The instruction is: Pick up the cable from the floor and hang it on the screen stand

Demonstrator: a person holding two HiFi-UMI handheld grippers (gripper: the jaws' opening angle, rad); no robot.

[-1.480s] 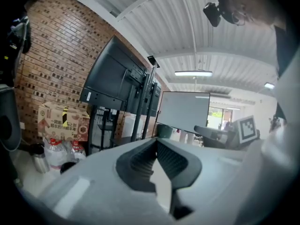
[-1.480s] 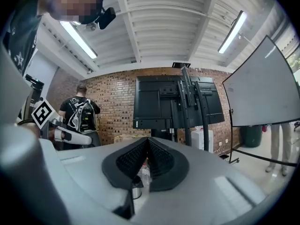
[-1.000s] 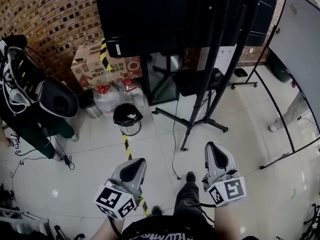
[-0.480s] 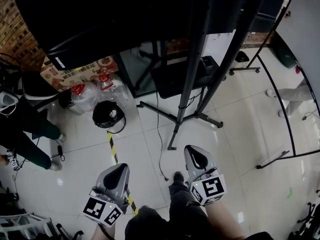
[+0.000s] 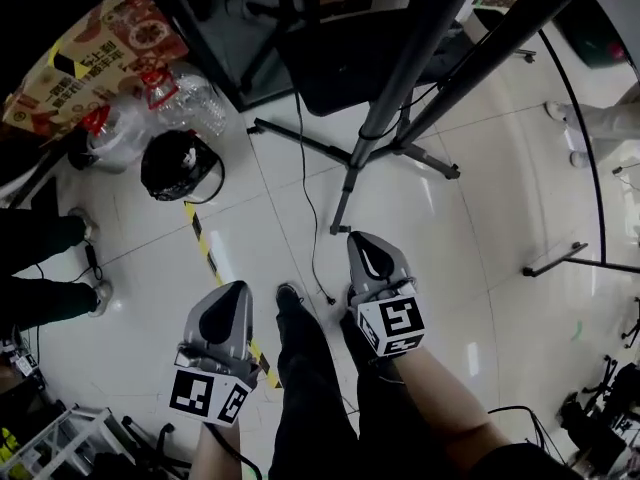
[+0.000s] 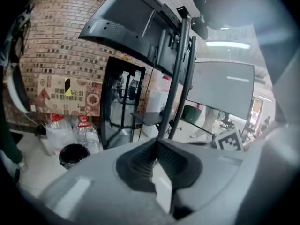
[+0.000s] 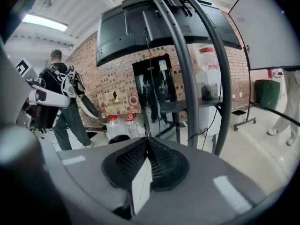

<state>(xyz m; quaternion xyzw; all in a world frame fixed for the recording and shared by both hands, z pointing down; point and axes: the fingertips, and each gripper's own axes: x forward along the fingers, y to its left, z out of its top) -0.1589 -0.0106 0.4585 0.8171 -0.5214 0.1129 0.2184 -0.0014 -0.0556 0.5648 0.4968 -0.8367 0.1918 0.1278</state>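
One thin black cable [image 5: 308,218] on glossy tiles [image 5: 480,218]

A black bin [image 5: 178,165] is being shown on the tiled floor [image 5: 480,228], just beside two clear water bottles [image 5: 190,103]. A printed cardboard box [image 5: 100,53] is being kept behind them. Yellow-and-black tape [image 5: 203,248] is being seen near the bin.

Lab or workshop-style office room: brick wall [image 6: 61,55], white tiled floor [image 5: 470,238] with yellow-black hazard tape [image 5: 203,248], big screen [image 7: 126,32] on a metal stand [image 5: 398,88], whiteboard [image 7: 269,27]. Large water bottles [image 5: 190,103], a printed cardboard box [image 5: 90,48] and a loose cable [image 5: 305,188] on the floor fit a work space.
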